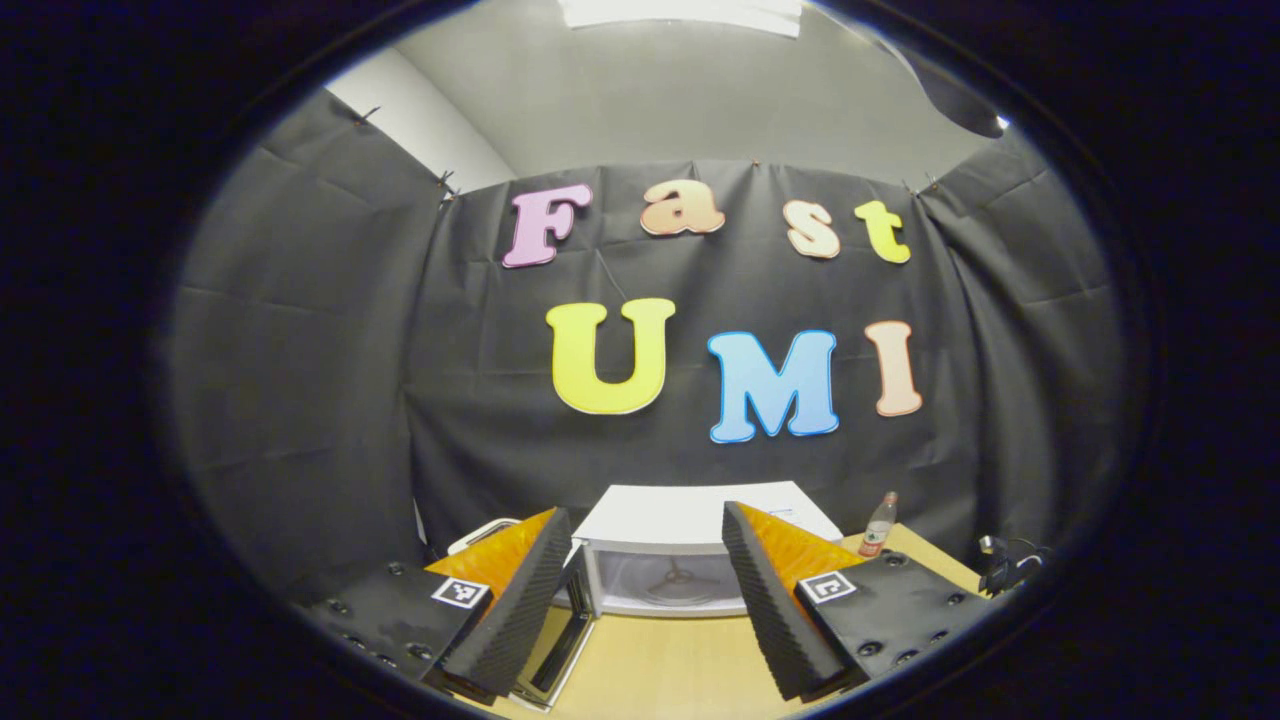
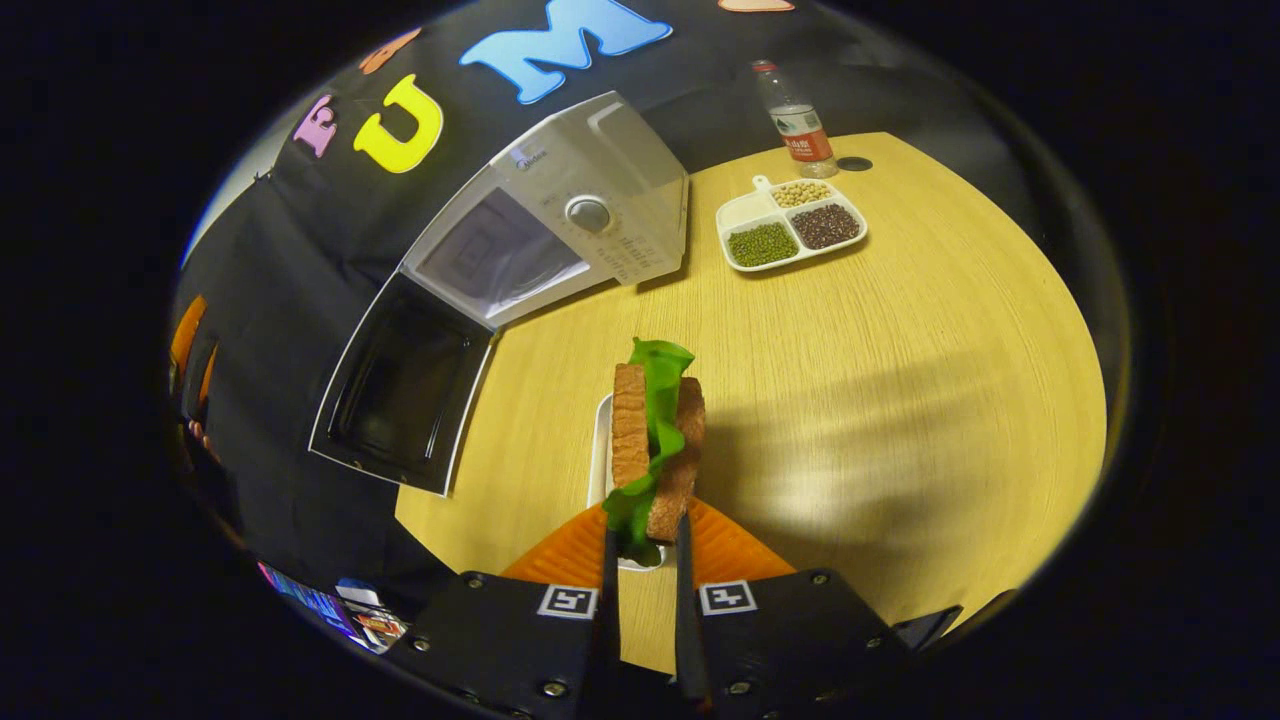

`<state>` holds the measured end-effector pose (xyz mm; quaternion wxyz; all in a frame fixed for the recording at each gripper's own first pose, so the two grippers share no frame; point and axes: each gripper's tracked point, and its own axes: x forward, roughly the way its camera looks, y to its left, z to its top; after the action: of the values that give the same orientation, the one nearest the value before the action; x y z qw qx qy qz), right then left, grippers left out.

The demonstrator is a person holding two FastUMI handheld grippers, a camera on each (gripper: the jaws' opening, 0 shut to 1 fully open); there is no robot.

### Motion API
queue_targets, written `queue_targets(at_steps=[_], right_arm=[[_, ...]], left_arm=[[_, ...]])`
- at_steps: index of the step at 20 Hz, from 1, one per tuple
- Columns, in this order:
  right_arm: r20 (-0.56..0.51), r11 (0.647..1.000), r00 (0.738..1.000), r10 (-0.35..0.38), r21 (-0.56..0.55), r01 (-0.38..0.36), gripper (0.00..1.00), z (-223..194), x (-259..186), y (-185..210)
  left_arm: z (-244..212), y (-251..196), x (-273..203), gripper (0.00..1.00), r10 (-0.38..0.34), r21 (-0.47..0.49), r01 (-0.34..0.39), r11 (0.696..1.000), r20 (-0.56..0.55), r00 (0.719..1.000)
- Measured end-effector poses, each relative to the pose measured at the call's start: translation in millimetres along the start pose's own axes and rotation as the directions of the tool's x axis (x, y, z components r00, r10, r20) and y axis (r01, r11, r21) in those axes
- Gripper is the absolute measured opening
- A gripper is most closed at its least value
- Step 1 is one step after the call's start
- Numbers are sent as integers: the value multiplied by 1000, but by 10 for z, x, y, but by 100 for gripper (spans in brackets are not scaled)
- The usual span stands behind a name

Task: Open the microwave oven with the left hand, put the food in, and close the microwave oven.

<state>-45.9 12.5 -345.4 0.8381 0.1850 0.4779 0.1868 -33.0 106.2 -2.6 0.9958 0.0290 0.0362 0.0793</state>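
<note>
The white microwave [image 1: 690,520] stands on the wooden table straight ahead of my left gripper [image 1: 645,515], which is open with nothing between its fingers. Its door [image 1: 560,645] hangs open to the left and the cavity [image 1: 668,582] shows its turntable hub. In the right gripper view the microwave [image 2: 590,190] lies at upper left with its door [image 2: 405,385] swung wide. My right gripper [image 2: 647,530] is shut on a sandwich [image 2: 630,430] of two brown bread slices with green lettuce, held on edge above a white plate [image 2: 602,450].
A white divided tray [image 2: 745,212] with green, dark and pale beans sits right of the microwave. A plastic bottle [image 2: 795,120] [image 1: 880,525] stands behind it near a small dark disc [image 2: 854,163]. The round wooden table [image 2: 900,380] stretches out to the right.
</note>
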Motion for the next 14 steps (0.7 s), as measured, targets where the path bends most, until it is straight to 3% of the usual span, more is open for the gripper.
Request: queue_targets(at_steps=[7,10,14], right_arm=[[130,997,991,13,-80,-3,23,215,-127,596],[196,993,975,109,17,-114,22,334,-106,1068],[296,951,930,216,151,-269,23,559,-54,1549]], left_arm=[[161,408,43,98,-67,-49,69,996,42,997],[140,620,15,98,-88,-67,91,994,44,995],[161,931,-85,98,-101,-77,105,991,57,993]])
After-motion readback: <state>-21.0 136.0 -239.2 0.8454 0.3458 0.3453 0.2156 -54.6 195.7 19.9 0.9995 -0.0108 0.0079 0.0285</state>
